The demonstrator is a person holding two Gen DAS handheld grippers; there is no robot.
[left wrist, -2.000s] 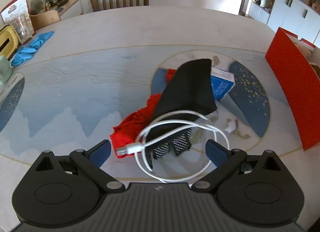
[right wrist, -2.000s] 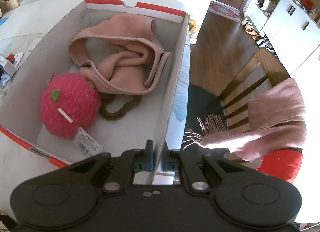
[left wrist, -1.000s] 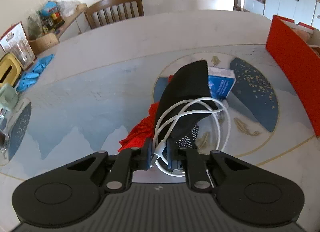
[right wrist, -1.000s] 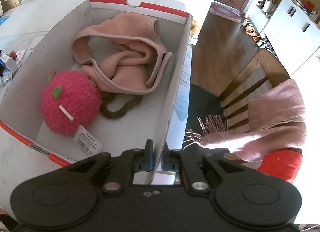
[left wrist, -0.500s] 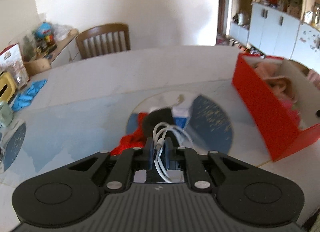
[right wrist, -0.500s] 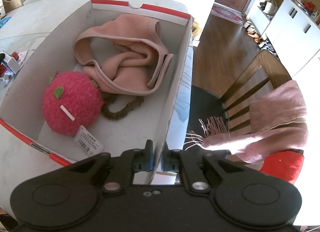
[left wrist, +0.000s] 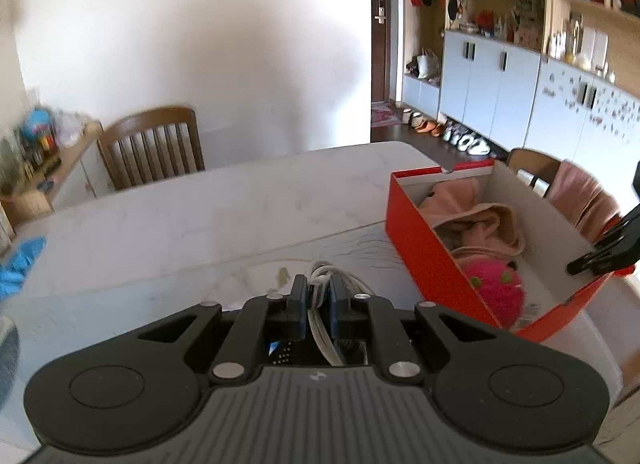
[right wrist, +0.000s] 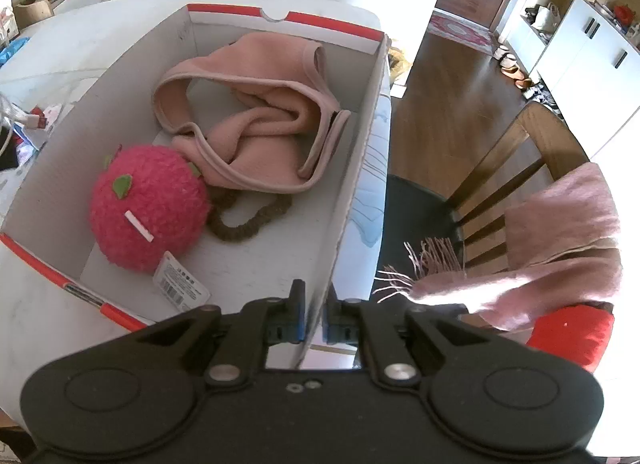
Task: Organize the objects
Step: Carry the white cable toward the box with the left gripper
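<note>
Left gripper (left wrist: 319,296) pinching white cable (left wrist: 320,284); right gripper (right wrist: 314,314) clamped on box (right wrist: 352,184) wall, plush ball (right wrist: 148,204) probably ahead-left.

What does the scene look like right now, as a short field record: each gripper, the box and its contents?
left gripper: shut on white cable, lifted above table
right gripper: shut on wall of red box
box contents: pink plush ball, pink garment, brown hair tie
box position: on table, open top
cable in box: not yet
</note>
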